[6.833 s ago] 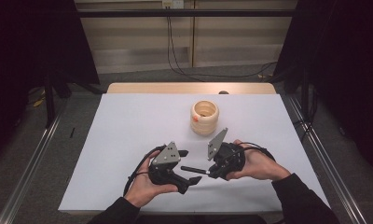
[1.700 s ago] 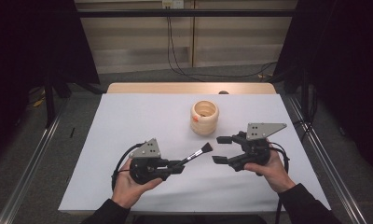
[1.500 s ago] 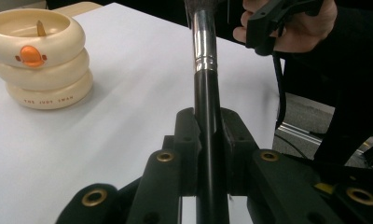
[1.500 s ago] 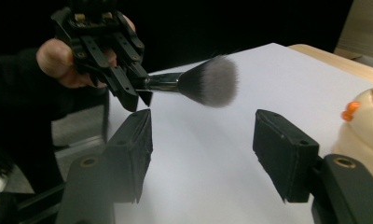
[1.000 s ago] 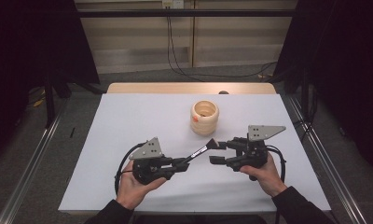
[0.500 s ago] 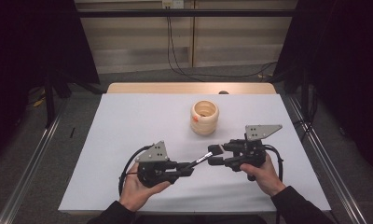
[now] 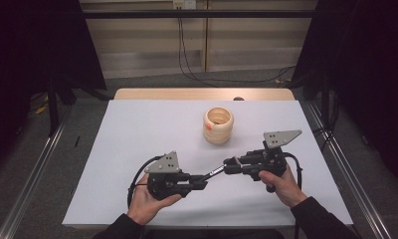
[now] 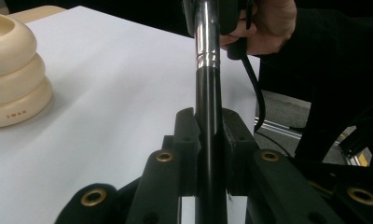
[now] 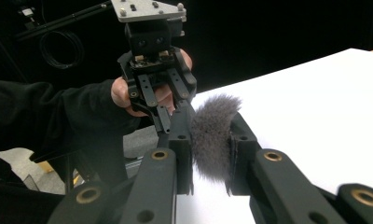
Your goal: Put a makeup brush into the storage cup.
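Observation:
A brush with a black handle and silver ferrule (image 7: 214, 173) hangs low over the white table (image 7: 137, 129), bridging both grippers. My left gripper (image 7: 203, 183) is shut on the black handle (image 8: 208, 116), which runs straight up between its jaws (image 8: 208, 128). My right gripper (image 7: 229, 166) closes on the other end: the grey bristle tuft (image 9: 211, 135) fills the narrow gap between its jaws and touches both pads (image 9: 210, 144). Beyond the tuft in the right gripper view, the left gripper (image 9: 154, 60) and its hand face me.
A cream ribbed pot (image 7: 218, 125) stands upright behind the grippers at mid-table, with an orange mark on its side; it sits at the far left of the left gripper view (image 8: 10, 70). Bare white table surrounds the hands. Metal rails run along both table sides.
The right gripper has moved left and down to the brush tip and its jaws have come in on the bristles. The left gripper has shifted right with the brush.

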Available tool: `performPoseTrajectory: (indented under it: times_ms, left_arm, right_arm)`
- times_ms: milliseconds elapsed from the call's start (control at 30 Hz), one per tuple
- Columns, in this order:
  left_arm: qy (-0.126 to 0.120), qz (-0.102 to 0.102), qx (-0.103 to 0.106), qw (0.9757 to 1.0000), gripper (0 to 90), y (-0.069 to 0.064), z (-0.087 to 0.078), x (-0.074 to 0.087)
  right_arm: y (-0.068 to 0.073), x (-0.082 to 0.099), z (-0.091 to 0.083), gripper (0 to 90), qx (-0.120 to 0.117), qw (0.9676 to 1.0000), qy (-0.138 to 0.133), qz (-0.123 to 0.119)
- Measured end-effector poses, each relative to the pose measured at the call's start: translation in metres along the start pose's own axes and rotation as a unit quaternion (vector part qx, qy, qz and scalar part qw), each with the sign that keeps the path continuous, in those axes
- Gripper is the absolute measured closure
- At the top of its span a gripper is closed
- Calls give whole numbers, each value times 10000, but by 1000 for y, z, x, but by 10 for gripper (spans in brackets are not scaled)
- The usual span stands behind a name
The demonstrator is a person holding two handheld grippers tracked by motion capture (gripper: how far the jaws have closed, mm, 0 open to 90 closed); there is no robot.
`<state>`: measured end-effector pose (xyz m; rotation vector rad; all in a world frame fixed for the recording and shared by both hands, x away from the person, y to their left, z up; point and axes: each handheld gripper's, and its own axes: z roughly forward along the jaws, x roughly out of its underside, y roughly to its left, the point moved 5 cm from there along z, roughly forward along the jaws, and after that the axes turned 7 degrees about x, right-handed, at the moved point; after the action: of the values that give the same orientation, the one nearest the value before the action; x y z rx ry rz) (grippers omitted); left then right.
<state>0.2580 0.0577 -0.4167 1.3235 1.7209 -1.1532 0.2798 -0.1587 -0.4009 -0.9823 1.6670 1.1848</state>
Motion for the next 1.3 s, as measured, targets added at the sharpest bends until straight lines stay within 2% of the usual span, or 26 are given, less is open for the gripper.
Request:
performPoseTrajectory:
  times_ms: [233,333,367,433,533,733,900,967,1067,1300]
  left_arm:
    - [8,101,-101,9999,748,3,2,3]
    - [-1,155,-225,9996,672,2,4,4]
    - [-88,164,-187,9997,645,2,6,4]
    - [-31,275,-294,9992,588,2,7,4]
    - [-169,335,-331,9987,497,2,8,4]
    - [-309,249,-558,9977,301,6,9,6]
    - [-278,323,-686,9967,169,9,12,8]
    - [-306,312,-638,9970,157,8,13,8]
    - [-277,309,-697,9967,134,7,13,8]
    - [-245,106,-837,9961,57,12,16,13]
  right_arm:
    - [3,-2,0,778,-32,10000,10,-44]
    - [4,-3,1,779,-54,10000,26,-72]
    - [4,-3,1,779,-9,10000,26,-82]
    - [5,-4,1,780,-26,9999,41,-97]
    - [4,-5,-1,780,60,9999,70,-92]
    - [2,-10,-6,779,253,9995,152,-123]
    - [0,-10,-8,779,391,9987,297,-94]
    - [-1,-8,-8,779,429,9983,380,-82]
    - [-2,-7,-7,779,457,9979,462,-70]
    - [-1,-7,-6,779,478,9959,770,-41]
